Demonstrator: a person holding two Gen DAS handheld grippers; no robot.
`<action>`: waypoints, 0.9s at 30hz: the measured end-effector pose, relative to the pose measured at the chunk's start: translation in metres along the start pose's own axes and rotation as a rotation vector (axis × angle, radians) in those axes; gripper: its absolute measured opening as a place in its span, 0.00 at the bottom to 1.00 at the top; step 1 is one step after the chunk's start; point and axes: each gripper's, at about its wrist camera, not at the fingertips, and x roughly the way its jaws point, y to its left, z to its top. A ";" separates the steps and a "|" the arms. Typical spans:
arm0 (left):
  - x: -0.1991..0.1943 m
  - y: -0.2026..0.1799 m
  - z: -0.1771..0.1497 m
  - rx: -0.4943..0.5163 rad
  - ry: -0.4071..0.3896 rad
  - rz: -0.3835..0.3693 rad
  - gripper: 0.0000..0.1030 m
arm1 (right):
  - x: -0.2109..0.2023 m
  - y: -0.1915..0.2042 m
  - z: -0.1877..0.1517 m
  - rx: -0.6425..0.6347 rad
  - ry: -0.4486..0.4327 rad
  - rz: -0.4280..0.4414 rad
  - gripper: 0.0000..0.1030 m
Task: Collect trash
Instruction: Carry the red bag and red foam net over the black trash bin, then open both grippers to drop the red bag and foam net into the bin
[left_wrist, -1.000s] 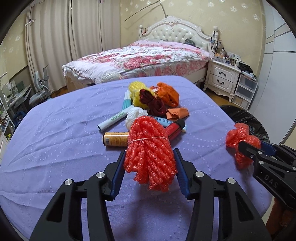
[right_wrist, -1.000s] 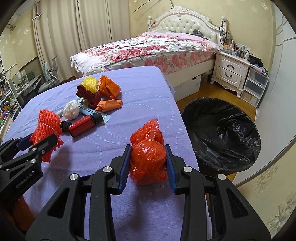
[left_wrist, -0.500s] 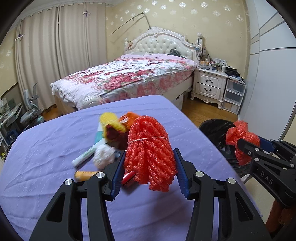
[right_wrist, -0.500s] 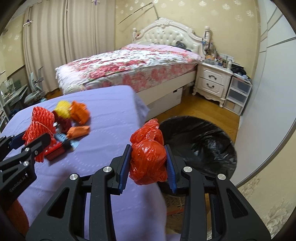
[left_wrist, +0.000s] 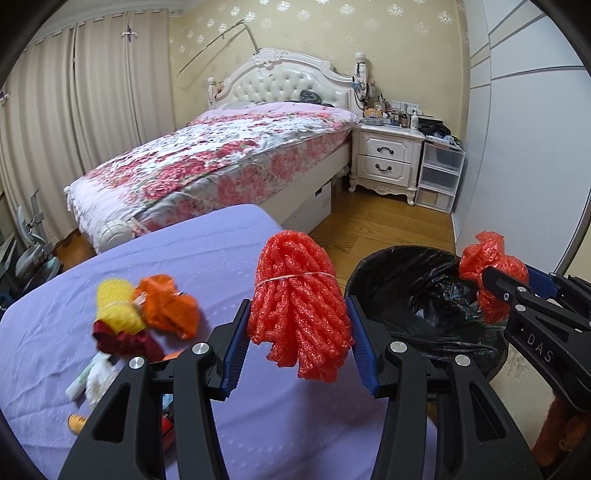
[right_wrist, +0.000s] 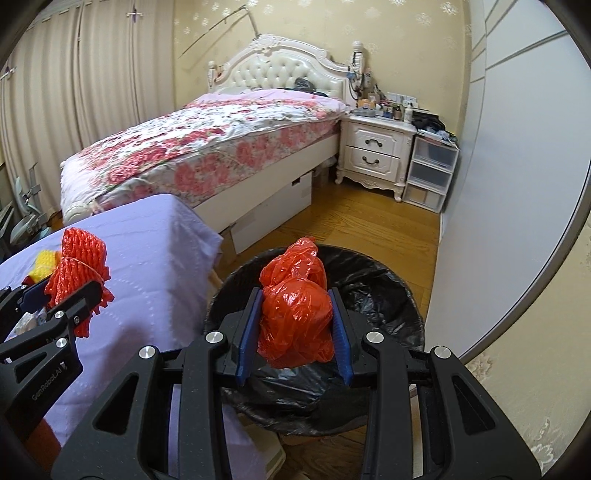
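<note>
Left wrist view: the left gripper (left_wrist: 300, 349) is clenched on a red foam net bundle (left_wrist: 300, 308) tied with a thin band, held above the purple cloth (left_wrist: 207, 258). More trash lies at nine o'clock of it: a yellow net (left_wrist: 116, 304), an orange bag (left_wrist: 170, 308). The black-lined bin (left_wrist: 413, 291) sits at three o'clock, off the cloth's edge, with the right gripper at its far side.

Right wrist view: the right gripper (right_wrist: 295, 326) grasps a crumpled red plastic bag (right_wrist: 295, 317) directly over the bin's (right_wrist: 388, 295) open mouth.

The step in hand looks like the carry to the bin. Next, the right jaws need to release over the liner, while the left bundle must travel further toward three o'clock before letting go.
</note>
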 end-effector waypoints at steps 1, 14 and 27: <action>0.004 -0.004 0.002 0.007 0.000 -0.002 0.48 | 0.004 -0.004 0.000 0.005 0.006 -0.005 0.33; 0.047 -0.039 0.015 0.056 0.048 -0.017 0.49 | 0.039 -0.031 0.003 0.060 0.054 -0.044 0.33; 0.066 -0.049 0.023 0.049 0.076 -0.018 0.77 | 0.055 -0.049 0.005 0.118 0.061 -0.067 0.51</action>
